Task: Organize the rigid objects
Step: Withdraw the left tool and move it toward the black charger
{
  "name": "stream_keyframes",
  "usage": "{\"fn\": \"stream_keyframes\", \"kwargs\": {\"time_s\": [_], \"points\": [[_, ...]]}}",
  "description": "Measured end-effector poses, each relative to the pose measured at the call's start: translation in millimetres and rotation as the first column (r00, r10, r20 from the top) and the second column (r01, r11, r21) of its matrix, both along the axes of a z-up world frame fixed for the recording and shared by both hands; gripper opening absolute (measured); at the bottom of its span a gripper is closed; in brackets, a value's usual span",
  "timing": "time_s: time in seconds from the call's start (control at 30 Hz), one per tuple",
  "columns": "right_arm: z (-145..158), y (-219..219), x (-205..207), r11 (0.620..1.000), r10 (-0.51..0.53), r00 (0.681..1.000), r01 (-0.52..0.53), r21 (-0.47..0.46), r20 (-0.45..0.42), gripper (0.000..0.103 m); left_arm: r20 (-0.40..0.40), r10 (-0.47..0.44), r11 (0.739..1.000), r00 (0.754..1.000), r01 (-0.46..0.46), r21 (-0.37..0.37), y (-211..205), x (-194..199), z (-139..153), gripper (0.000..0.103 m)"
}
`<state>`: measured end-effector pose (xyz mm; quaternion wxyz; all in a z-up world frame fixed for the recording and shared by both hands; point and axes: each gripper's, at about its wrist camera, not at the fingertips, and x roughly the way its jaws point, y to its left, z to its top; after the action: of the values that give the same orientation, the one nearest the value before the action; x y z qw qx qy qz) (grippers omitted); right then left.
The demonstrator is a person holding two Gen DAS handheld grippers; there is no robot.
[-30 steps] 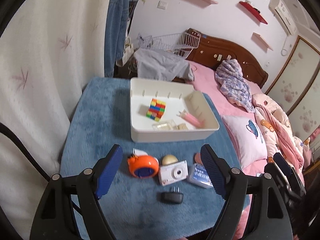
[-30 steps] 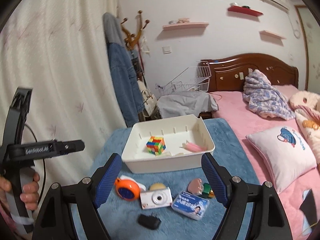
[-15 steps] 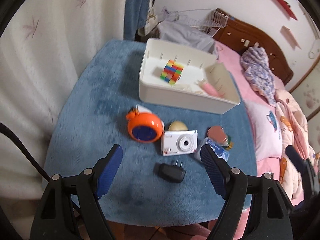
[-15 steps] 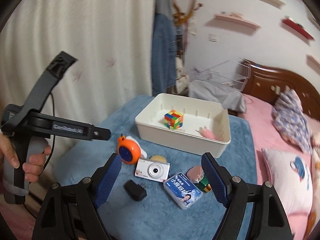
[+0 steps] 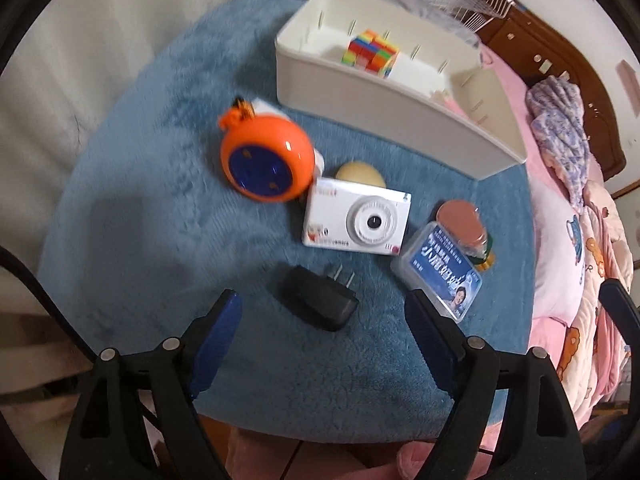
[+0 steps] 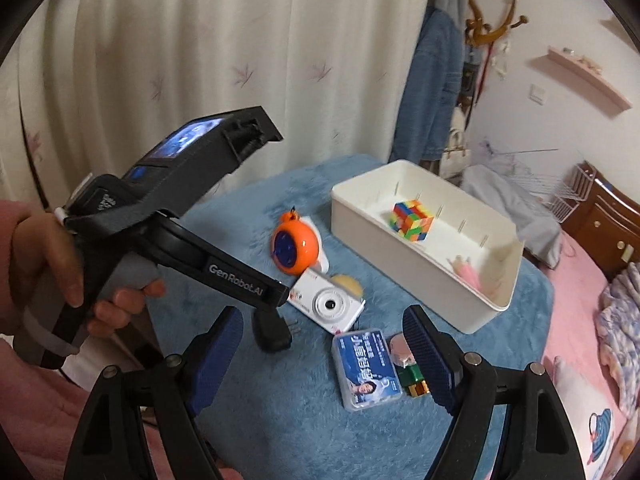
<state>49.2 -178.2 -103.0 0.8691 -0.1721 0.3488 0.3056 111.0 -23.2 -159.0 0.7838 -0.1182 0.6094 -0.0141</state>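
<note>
While the left tongs (image 5: 322, 314) widen over the blue counter (image 5: 152, 184), grasping nothing, a black plug adapter (image 5: 318, 302) lies between their tips; beyond it a white toy camera (image 5: 356, 222) reads "camera". Nearby sit an orange round toy (image 5: 266, 164) and a white bin (image 5: 400, 104) containing a puzzle cube (image 5: 370, 52).

Right view: "GenRobot.AI" marks the left tool, gripped by a hand (image 6: 60, 272). Right tongs (image 6: 322, 346) hang released above a blue-labelled box (image 6: 366, 368).

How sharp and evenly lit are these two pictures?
Left wrist view: motion blur smears the orange round gadget and the blue fleece cover, and a soft shadow lies on the cover. Right wrist view: crisper, evenly lit; fisheye bends the curtain; the device screen glares.
</note>
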Motion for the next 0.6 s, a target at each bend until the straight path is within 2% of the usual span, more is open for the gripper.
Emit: {"fn": "stream_keyframes", "kwargs": {"time_s": [0.4, 0.6], "points": [[-33, -27, 32, 0.998, 0.046, 0.991, -0.051, -0.037, -0.129, 0.083, -0.172, 0.028, 0.995, 0.985, -0.010, 0.102, -20, 14, -57, 0.087], [-58, -29, 42, 0.996, 0.063, 0.975, -0.077, -0.055, -0.211, 0.083, -0.197, 0.049, 0.990, 0.979, -0.021, 0.141, -23, 14, -72, 0.087]]}}
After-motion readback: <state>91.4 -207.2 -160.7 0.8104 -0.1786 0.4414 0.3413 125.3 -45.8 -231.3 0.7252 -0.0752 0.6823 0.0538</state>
